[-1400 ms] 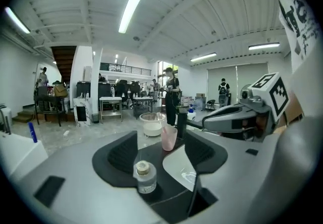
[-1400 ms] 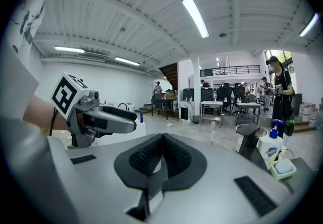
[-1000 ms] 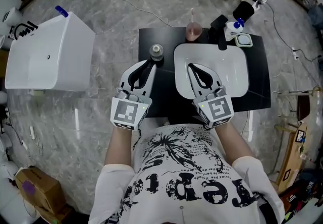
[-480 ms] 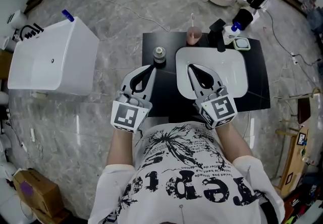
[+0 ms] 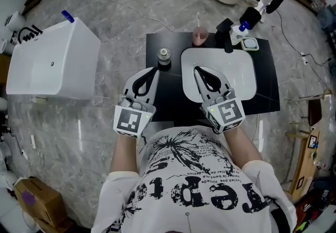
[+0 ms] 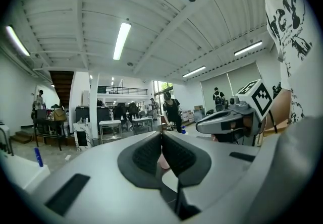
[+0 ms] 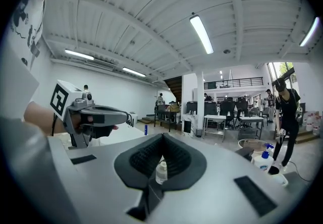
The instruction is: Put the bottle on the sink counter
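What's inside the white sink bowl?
Only the bare white sink basin shows. The right gripper hangs over its left part, so whatever lies beneath those fingers is hidden.

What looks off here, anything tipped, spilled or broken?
Nothing stands out. The bottle stands upright on the counter, left of the basin, with no spill visible around it. The cup behind the basin is upright too. The left gripper and right gripper are shut; neither holds the bottle.

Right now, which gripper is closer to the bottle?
Left. The left gripper is just short of the bottle, slightly to its left; the right gripper is over the white basin, farther off to the bottle's right.
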The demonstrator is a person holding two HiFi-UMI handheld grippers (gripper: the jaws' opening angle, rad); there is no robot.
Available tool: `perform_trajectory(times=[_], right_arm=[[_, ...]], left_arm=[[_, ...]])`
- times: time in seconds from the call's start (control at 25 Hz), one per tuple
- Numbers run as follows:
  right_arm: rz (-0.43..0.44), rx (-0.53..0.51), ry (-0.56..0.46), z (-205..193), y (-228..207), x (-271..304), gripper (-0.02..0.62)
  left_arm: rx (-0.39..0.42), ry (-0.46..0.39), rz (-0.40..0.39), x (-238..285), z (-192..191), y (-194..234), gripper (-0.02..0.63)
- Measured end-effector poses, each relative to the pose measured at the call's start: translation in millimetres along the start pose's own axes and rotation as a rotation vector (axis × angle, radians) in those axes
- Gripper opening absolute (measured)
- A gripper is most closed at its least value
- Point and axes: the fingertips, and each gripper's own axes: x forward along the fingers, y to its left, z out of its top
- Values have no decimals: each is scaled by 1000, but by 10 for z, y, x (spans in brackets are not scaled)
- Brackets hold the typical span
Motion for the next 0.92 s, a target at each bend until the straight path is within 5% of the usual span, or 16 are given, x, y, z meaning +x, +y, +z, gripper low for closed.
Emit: perform_trajectory(times=[0.92], right_arm=[[-39, -34, -17, -40, -157, -39, 12]], left_arm=[[-11, 26, -14, 215, -121, -93, 15]])
